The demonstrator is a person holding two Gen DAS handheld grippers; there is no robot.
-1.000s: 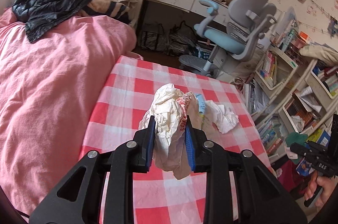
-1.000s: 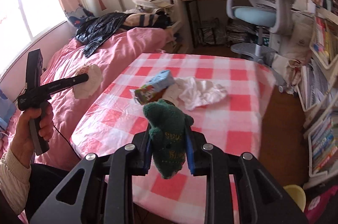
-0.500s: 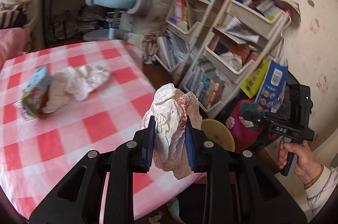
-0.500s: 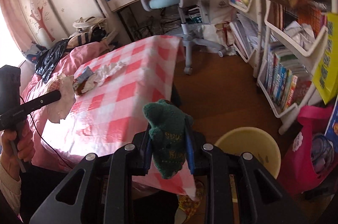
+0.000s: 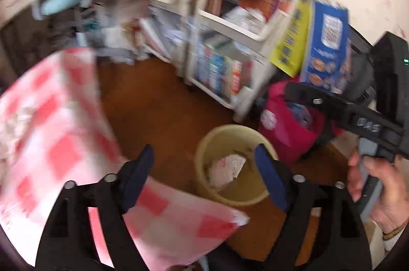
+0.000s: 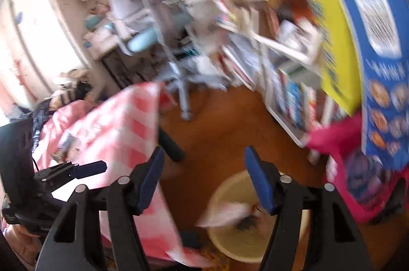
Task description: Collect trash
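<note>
crumpled white paper wad lying inside the yellow bin, low at 6 o'clock of the left view; red print on it, resting against the near wall. in the right view a pale blurred sheet over the bin mouth at 5 o'clock, with a dark lump beside it, too smeared to name; cannot tell whether lying or mid-fall.

left tool spread wide, nothing between the blue pads, poised directly above the bin — likely placed there so a release drops straight in. right tool likewise spread and empty, bin rim just under its right finger. right tool's body also seen from the left view at 3 o'clock, gripped in the right hand.

more trash apparently left on the checked counter: a small carton and scraps at 9 o'clock in the right view, heavily blurred. judged: this load dumped, counter not yet finished.

pink bag just beside the bin at 2 o'clock, shelving with books behind, brown floor between counter and shelves. grey desk chair at 11 o'clock of right view. strong motion blur throughout.
</note>
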